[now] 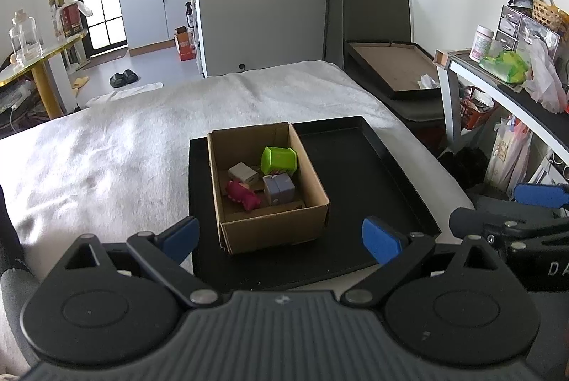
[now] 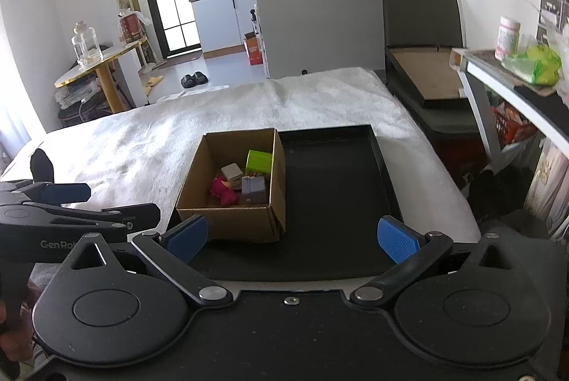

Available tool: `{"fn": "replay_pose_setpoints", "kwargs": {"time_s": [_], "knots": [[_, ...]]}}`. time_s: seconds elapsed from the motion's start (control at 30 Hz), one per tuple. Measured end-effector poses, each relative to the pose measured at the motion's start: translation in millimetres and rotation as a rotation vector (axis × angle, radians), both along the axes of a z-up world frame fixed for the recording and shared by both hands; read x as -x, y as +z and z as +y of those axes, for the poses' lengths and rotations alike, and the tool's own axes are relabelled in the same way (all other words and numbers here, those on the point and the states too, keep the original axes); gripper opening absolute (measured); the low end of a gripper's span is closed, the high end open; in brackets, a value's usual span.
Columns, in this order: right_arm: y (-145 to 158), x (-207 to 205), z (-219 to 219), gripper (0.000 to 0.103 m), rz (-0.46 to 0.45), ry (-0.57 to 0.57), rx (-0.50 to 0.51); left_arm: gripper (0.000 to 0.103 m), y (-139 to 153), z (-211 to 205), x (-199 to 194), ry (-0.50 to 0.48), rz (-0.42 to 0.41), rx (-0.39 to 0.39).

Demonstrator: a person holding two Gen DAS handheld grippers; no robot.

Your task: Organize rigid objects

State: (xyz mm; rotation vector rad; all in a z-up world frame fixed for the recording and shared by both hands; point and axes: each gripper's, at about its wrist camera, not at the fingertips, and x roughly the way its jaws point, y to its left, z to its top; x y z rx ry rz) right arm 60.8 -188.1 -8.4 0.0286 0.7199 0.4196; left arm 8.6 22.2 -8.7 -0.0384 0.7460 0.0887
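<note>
Left tongs (image 1: 281, 237) and right tongs (image 2: 291, 237) both spread wide, empty; toys sit gathered in cardboard box (image 1: 274, 231) just ahead, on tray (image 1: 355, 167), presumably for sorting

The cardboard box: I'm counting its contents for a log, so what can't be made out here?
- Cardboard box: its near wall hides the floor's front strip in both views.
- Green block: right wrist view, partly behind the box's right wall.
- Pink toy: too small to identify.
- Black tray: near edge hidden by the gripper bodies.
</note>
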Motion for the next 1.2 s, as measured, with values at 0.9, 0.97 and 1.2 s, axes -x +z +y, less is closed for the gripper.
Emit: {"fn": "replay_pose_setpoints", "kwargs": {"time_s": [0.9,0.97,1.2], "knots": [[6.0,4.3,-1.3,0.103,-0.051,-0.028,0.036,0.098,3.5,0.9,2.9,0.000,-0.008,-0.003],[5.4,4.3,-1.0,0.103,-0.049,-0.029,0.037,0.098,3.8,1.1,3.0,0.002,-0.007,-0.006],[5.3,5.6,1.0,0.103,-0.052,-0.021,0.036,0.098,4.9,2.4,3.4,0.002,-0.010,-0.006]]}}
